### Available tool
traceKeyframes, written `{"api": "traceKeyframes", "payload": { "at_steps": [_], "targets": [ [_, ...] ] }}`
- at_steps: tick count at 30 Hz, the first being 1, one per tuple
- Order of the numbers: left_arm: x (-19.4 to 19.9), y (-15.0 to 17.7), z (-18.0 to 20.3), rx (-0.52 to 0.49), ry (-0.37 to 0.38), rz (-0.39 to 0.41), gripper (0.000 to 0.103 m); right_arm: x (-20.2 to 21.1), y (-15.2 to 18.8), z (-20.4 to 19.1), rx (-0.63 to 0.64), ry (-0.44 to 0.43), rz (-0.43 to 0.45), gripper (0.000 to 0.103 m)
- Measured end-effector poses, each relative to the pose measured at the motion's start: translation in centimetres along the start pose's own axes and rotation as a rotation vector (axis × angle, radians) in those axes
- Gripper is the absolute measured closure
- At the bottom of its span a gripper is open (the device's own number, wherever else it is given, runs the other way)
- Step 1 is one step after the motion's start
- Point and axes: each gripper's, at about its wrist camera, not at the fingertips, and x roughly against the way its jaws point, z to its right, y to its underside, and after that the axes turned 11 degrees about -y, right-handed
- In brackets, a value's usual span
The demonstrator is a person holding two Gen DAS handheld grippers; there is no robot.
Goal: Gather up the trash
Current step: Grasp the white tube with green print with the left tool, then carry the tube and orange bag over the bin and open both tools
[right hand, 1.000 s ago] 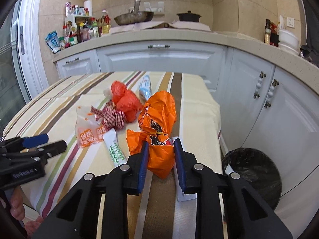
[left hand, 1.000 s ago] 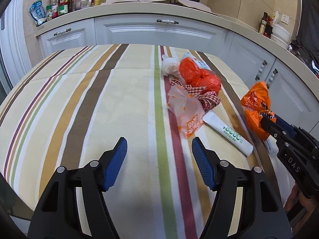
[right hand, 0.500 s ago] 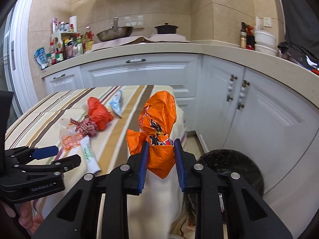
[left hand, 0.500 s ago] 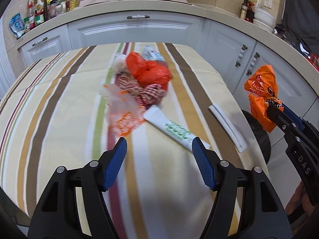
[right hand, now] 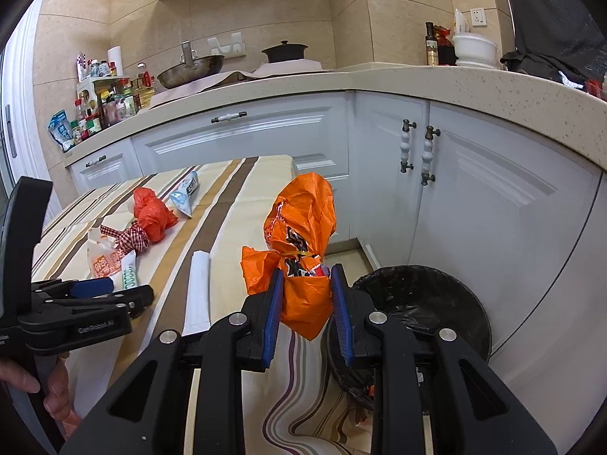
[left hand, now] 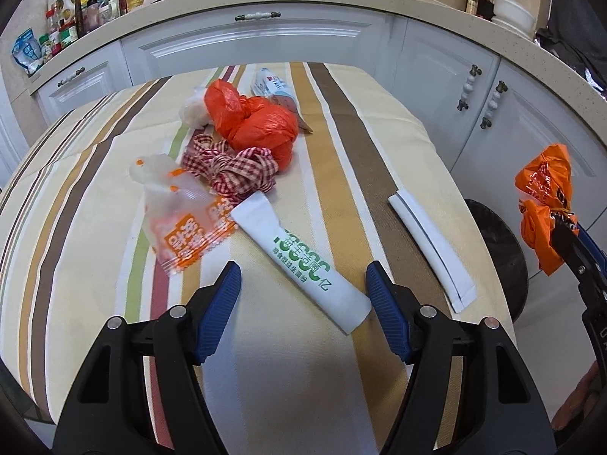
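The orange bag [right hand: 303, 250] is up in the air, pinched between the blue pads of the right gripper [right hand: 306, 303], its jaws closed tight on the bag's lower half. It hangs past the table's right edge, close by the black-lined bin [right hand: 425, 303] on the floor against the white cabinets [right hand: 493, 227]; whether it is straight above the rim, I cannot tell.

Over on the table, the left gripper [left hand: 303, 295] hovers low with its fingers spread wide, and the near end of the white tube with green print [left hand: 299, 258] lies between them on the striped cloth [left hand: 76, 246]. Just right of the tube lies a flat white sachet [left hand: 430, 250], close to the table's right edge. Behind the tube sits a clear wrapper with orange print [left hand: 178, 220], touching it, then a red checked ribbon [left hand: 235, 170], a knotted red bag [left hand: 254, 121], a crumpled white wad [left hand: 193, 110] and a small blue-and-white packet [left hand: 271, 83] at the far end.

The cloth's left half lies bare. Beyond the table runs a speckled counter [right hand: 417, 79] turning the corner, with a wok [right hand: 189, 70], a dark pot [right hand: 284, 51] and a cluster of bottles [right hand: 106, 102] on it. Between the table's right edge and the cabinets is a narrow strip of floor, with the bin standing in it.
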Motion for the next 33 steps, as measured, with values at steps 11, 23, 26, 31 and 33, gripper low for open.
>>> {"api": "traceKeyframes", "payload": {
  "at_steps": [11,23,26,31,33],
  "targets": [
    [1.2,1.9,-2.3,-0.049,0.025,0.041,0.075,-0.1,0.1,-0.9,0.015,-0.017,-0.003,0.077],
    [3.0,2.8,-3.9,-0.071,0.054,0.095,0.089,0.5,-0.2,-3.3,0.051,-0.015,0.001,0.077],
    [4.0,2.7,-4.3,-0.067,0.052,0.123,0.089,0.8,-0.3,-3.7,0.06,-0.009,0.008,0.077],
    [5.3,2.0,-4.3,-0.062,0.075,0.158,0.089,1.5,-0.4,-3.6,0.061,0.017,0.023,0.077],
    [5.7,1.6,-3.7,-0.07,0.093,0.171,0.089,2.0,-0.6,-3.2,0.059,0.038,0.033,0.077]
  ]
}}
